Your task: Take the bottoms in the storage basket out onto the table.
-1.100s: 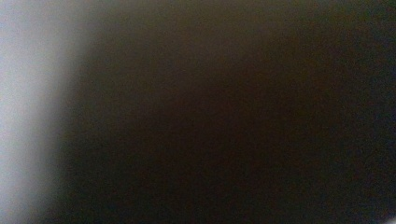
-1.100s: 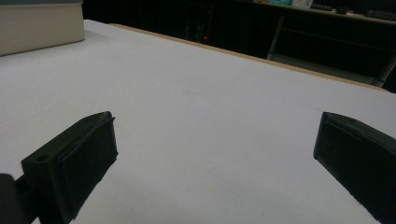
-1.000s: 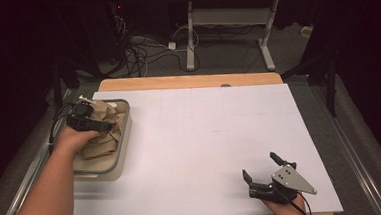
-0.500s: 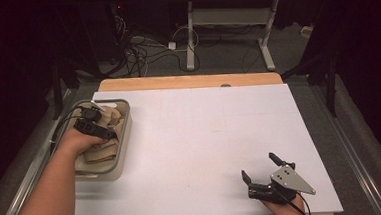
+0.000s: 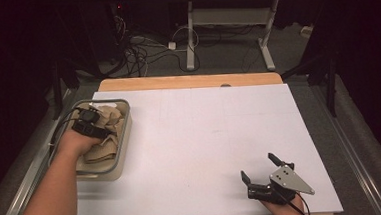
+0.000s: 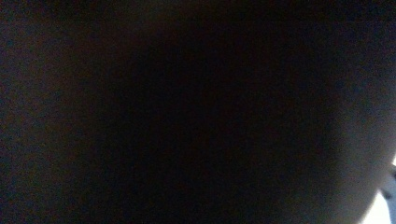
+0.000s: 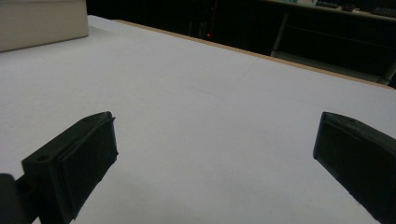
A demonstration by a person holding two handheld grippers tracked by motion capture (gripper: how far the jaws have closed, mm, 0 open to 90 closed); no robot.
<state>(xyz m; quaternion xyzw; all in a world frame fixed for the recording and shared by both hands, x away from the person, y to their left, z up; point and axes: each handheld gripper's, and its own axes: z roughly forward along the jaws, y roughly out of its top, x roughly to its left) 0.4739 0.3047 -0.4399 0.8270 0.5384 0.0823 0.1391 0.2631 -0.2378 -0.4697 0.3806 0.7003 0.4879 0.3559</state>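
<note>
Looking down from the high view, I see a white sheet covering the table, whose wooden edge shows along the far side; beyond it the room is dark, with cables tangled on the grey floor and the legs of a desk behind.

At the left edge of the sheet sits a tray holding crumpled beige cloth; my left gripper is down inside the tray, on top of the cloth, with my left hand behind it; I cannot tell how its jaws stand, since the hand and the gripper body cover them. My right gripper rests near the front right corner of the sheet, well apart from the tray, its jaws spread wide with bare sheet between them; the right gripper view confirms this, with the right gripper gaping over white sheet and the tray's pale wall at the far left.

The left gripper view is almost wholly black, with a pale sliver at the lower right corner; I can make out nothing in it.
</note>
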